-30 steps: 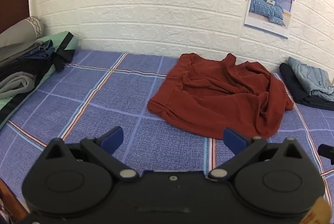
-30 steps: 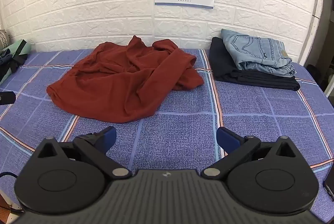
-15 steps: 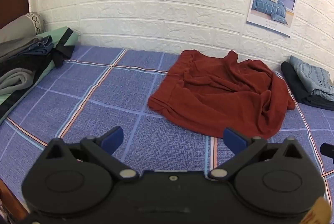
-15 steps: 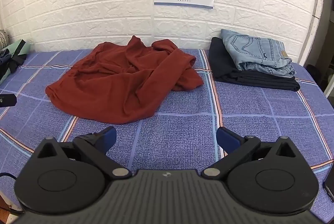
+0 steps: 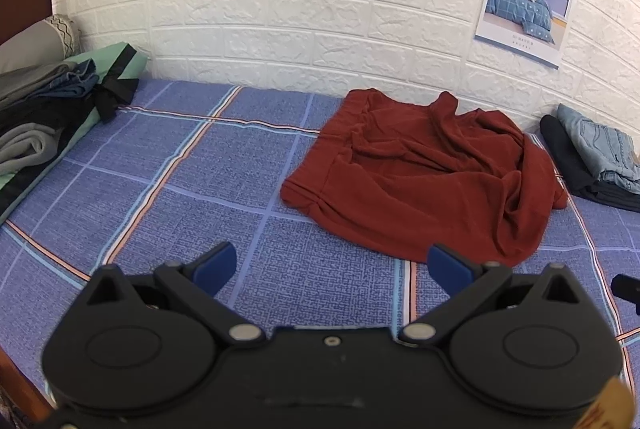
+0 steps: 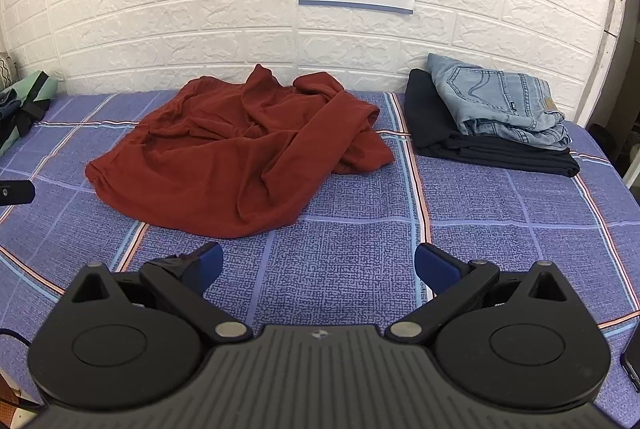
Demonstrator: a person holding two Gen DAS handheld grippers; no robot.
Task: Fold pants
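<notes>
1. Since 1 s ago, the left wrist view has tipped down slightly; pants sit lower in frame, both grippers unchanged.
2. Blue plaid bed sheet (image 6: 500,213) spans the scene.
3. Rust-red pants (image 6: 240,149) lie crumpled mid-bed (near the wall), w/ folded jeans (image 6: 500,101) to their right.
4. Left gripper (image 5: 332,263) and right gripper (image 6: 318,263): fingers spread wide, holding nothing, short of the pants.

Black tongs (image 5: 331,264), blue pads (image 6: 434,266), silver pivot screws
</notes>
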